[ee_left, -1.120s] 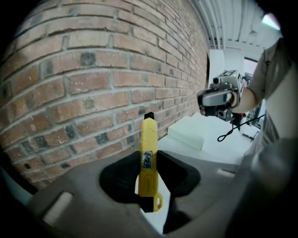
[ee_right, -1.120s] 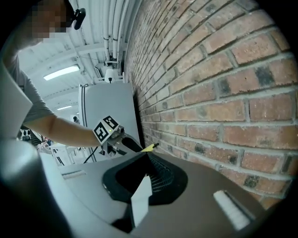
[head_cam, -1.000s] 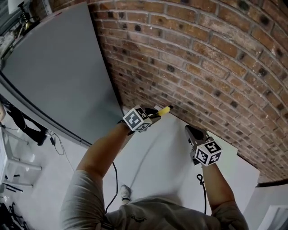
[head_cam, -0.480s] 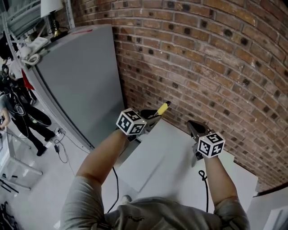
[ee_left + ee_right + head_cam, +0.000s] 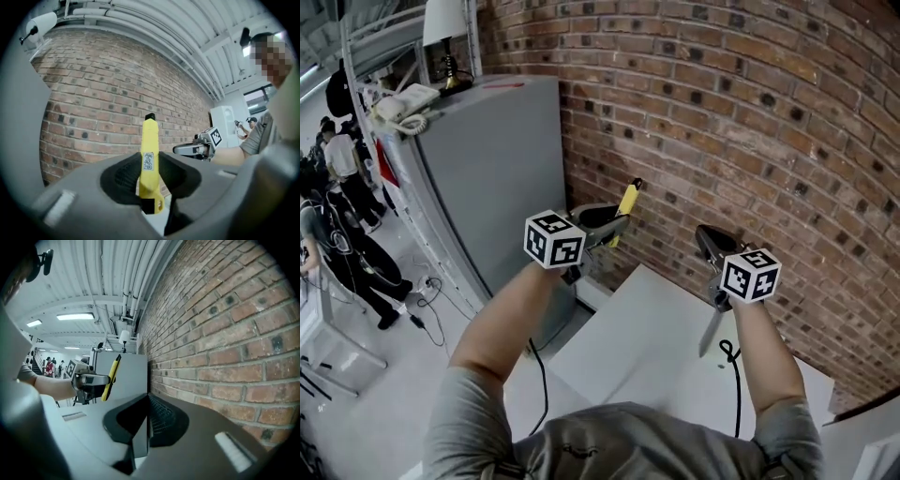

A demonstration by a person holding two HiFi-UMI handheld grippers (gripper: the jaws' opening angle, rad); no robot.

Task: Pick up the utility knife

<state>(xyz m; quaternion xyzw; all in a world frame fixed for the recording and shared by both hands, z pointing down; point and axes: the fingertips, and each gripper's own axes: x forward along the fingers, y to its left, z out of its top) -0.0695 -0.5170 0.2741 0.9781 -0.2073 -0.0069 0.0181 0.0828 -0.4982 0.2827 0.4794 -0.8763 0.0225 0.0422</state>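
The yellow utility knife (image 5: 626,203) is clamped in my left gripper (image 5: 613,224), held high in front of the brick wall and tilted up to the right. In the left gripper view the knife (image 5: 150,140) stands upright between the pads, its dark tip toward the wall, with the left gripper (image 5: 149,172) shut on its lower body. My right gripper (image 5: 706,235) hovers level to the right, apart from the knife. Its jaws meet in the right gripper view with nothing between them (image 5: 146,422). That view also shows the knife (image 5: 111,378) off to the left.
A white table (image 5: 656,347) lies well below both grippers. A tall grey cabinet (image 5: 492,178) stands at the left, with a lamp and phone on top. The brick wall (image 5: 750,122) runs close ahead. People stand far left (image 5: 337,197). A cable (image 5: 733,375) hangs from the right gripper.
Both grippers have risen well above the white table, the left still carrying the knife, which now points more upward. The head view has lifted, showing more of the cabinet and room.
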